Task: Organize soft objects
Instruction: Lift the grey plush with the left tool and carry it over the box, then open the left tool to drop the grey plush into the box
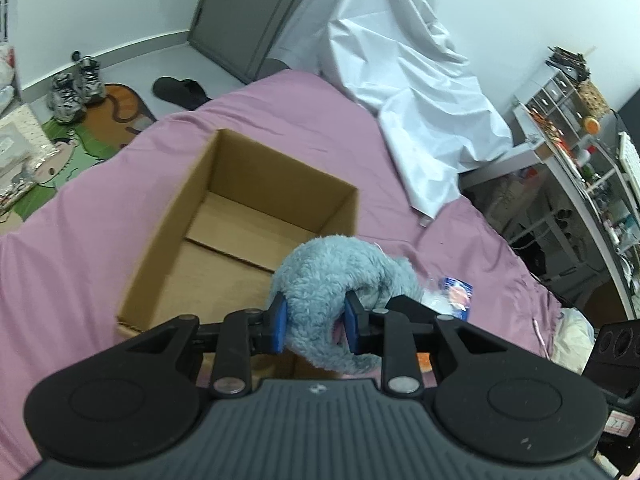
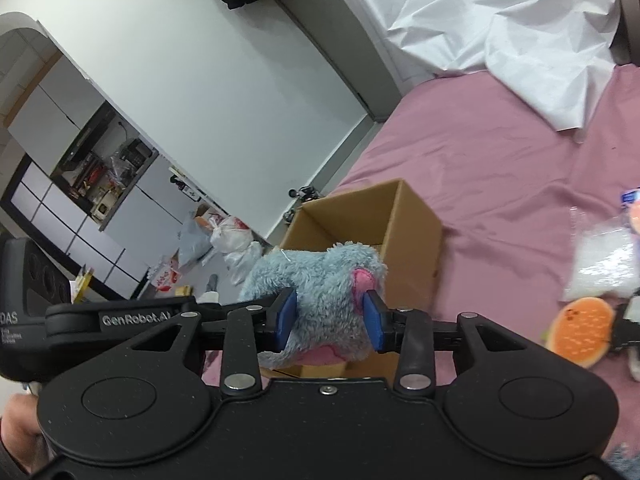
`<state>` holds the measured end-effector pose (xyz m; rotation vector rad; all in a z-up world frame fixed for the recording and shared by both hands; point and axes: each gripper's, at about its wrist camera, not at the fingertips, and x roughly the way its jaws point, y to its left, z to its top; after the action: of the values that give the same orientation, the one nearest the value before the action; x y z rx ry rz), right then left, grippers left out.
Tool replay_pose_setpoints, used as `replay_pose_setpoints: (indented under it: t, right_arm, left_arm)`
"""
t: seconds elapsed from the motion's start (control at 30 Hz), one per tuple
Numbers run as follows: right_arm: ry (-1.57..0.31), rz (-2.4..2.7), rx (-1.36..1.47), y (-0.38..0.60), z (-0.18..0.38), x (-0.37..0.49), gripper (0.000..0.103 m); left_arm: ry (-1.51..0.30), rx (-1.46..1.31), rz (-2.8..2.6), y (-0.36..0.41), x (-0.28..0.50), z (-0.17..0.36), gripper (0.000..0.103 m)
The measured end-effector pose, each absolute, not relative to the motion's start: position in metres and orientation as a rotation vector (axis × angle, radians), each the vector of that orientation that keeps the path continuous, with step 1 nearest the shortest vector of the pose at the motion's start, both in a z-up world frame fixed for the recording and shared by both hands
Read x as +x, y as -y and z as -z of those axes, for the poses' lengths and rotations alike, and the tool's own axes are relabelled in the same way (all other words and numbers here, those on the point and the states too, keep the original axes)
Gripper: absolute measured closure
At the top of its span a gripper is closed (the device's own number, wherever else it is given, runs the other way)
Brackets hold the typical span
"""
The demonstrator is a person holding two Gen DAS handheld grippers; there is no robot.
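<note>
I have the blue plush toy (image 1: 340, 280) pinched in both tongs at once: the left gripper (image 1: 316, 322) clamps a fluffy limb between its blue pads, and the right gripper (image 2: 330, 318) squeezes the body near a pink patch. The toy hangs over the near right corner of the open cardboard box (image 1: 168, 248), which sits on the pink bedsheet (image 1: 80, 216). Right of the box lie a burger-shaped plush (image 2: 580, 330) and what looks like a clear packet (image 2: 604, 266), blurred. A white sheet (image 1: 416, 92) is heaped at the far side.
</note>
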<state>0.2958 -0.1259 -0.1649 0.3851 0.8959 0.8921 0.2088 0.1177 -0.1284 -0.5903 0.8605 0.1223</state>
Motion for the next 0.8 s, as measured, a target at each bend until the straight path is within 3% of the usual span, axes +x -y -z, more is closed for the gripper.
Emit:
replay_pose_setpoints:
  t: [0.17,0.3,0.8]
  right_arm:
    - [-0.917,-0.915,0.382,0.11,0.164,0.293,0.062]
    - [-0.933,-0.938,0.401,0.1,0.168,0.293,0.054]
    - [-0.927,-0.905,0.367,0.087,0.171,0.279,0.051]
  left_arm:
    - [-0.849,-0.598,-0.165,-0.13,0.202,0.127,0.077]
    - [-0.848,-0.618,-0.193,-0.14,0.198,0.13,0.077]
    - [-0.84,-0.618,-0.249,-0.157,0.191,0.144,0.077]
